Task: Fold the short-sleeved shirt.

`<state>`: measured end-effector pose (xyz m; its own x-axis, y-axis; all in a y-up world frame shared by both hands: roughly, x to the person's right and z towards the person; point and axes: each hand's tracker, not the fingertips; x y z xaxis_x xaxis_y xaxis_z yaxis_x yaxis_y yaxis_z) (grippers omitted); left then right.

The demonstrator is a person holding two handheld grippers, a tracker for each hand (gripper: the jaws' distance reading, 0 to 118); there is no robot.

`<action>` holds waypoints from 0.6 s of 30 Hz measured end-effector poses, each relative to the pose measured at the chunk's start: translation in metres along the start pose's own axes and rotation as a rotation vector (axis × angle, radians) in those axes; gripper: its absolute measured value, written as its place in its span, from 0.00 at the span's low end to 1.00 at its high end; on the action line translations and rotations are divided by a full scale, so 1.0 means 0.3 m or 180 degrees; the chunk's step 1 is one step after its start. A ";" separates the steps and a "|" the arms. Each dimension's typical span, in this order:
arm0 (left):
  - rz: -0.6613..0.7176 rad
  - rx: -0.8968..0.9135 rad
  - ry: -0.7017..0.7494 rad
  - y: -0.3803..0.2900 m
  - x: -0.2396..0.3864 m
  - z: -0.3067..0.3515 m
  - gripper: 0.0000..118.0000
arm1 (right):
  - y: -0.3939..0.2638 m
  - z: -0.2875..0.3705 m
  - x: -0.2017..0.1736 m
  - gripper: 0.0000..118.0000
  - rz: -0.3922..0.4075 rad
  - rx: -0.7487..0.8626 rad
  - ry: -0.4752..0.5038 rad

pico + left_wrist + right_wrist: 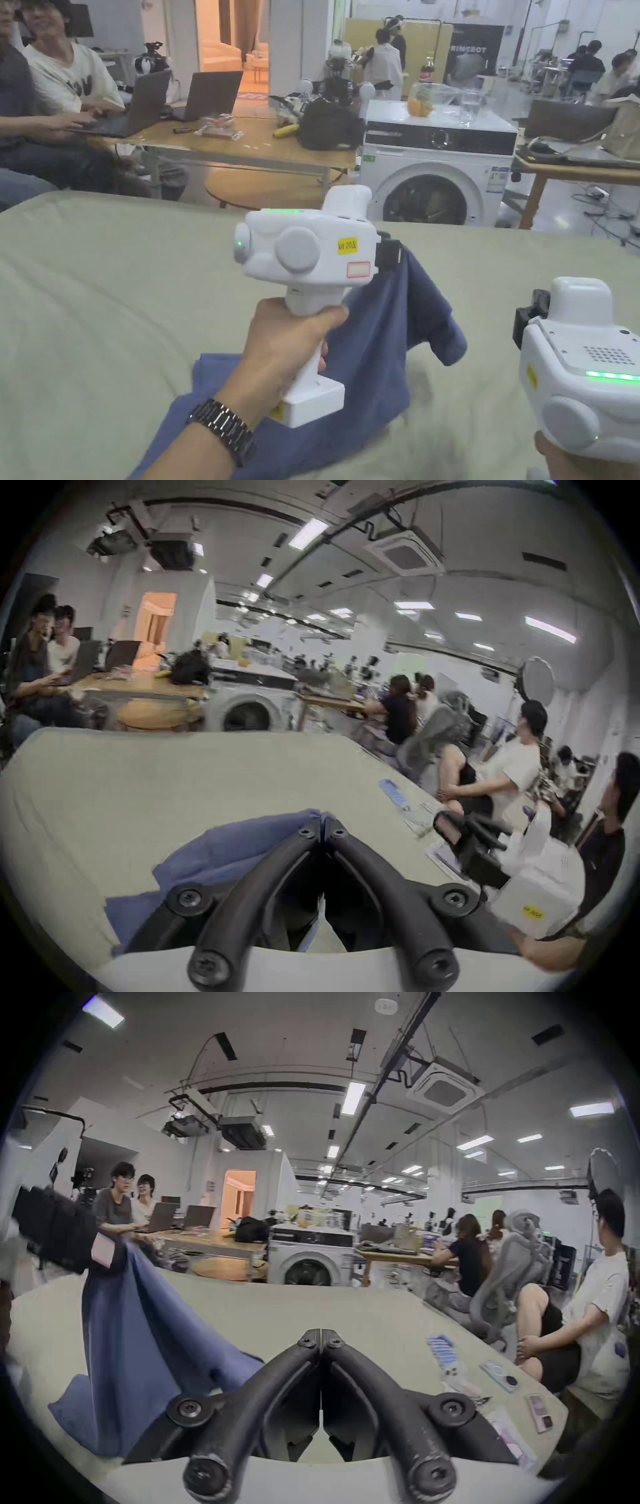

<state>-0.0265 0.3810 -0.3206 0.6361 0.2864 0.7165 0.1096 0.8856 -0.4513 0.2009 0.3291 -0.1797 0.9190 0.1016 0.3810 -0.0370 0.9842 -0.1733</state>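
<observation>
On the pale green cloth-covered surface (112,300) in front of you lies a blue short-sleeved cotton shirt (375,375), part of it lifted into the air and the rest crumpled on the cloth below. Your left gripper (390,253), a white pistol-shaped tool held up at about chest height in your left hand (284,340), has its black fingers (306,833) pressed together on an edge of the shirt. In the left gripper view the blue fabric comes up right to the closed tips, and in the right gripper view the shirt hangs from them like a tent, draping down to the surface. Holding it this high probably lets the fabric fall open under its own weight, so you can find a hem or sleeve before laying it flat.

Your right gripper (321,1333) sits lower and to the right, apart from the shirt. Its own view shows its fingers (334,1343) closed against each other with nothing between them; the nearest fold of blue fabric lies just to their left. It looks parked there, ready to take a second corner.

The fold itself seems not yet begun: the shirt is still bunched, with one short sleeve dangling to the right of the raised edge. Beyond the surface stand a white front-loading washing machine (437,172) and wooden desks where people sit at laptops.
</observation>
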 end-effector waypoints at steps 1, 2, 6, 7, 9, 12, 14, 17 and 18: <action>-0.0012 -0.0119 -0.0050 -0.044 0.024 -0.041 0.00 | -0.012 0.001 0.029 0.00 -0.0008 -0.0032 -0.0041; -0.0017 -0.0227 -0.0079 -0.085 0.041 -0.075 0.00 | -0.023 0.001 0.053 0.00 -0.0014 -0.0064 -0.0069; 0.0129 -0.0583 -0.0245 -0.280 0.077 -0.175 0.00 | -0.086 -0.008 0.119 0.00 -0.0057 -0.0247 -0.0196; 0.0169 -0.0640 -0.0256 -0.316 0.079 -0.191 0.06 | -0.101 -0.013 0.126 0.00 -0.0078 -0.0298 -0.0195; 0.0218 -0.0750 -0.0163 -0.380 0.076 -0.207 0.33 | -0.129 -0.022 0.133 0.00 -0.0101 -0.0389 -0.0192; 0.0422 -0.0875 -0.0254 -0.424 0.052 -0.194 0.38 | -0.148 -0.020 0.119 0.00 -0.0113 -0.0463 -0.0167; 0.0448 -0.0815 -0.0218 -0.430 0.036 -0.153 0.38 | -0.154 -0.023 0.103 0.00 -0.0131 -0.0484 -0.0120; 0.0416 -0.0469 0.0030 -0.404 0.008 -0.059 0.38 | -0.156 -0.029 0.066 0.00 -0.0130 -0.0471 -0.0037; 0.0404 -0.0331 0.0136 -0.399 -0.005 -0.020 0.38 | -0.154 -0.032 0.050 0.00 -0.0131 -0.0461 -0.0005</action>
<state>-0.0360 0.2723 -0.2709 0.6816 0.3757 0.6279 0.1034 0.8000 -0.5910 0.2202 0.2838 -0.1746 0.9179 0.0618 0.3920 0.0580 0.9563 -0.2865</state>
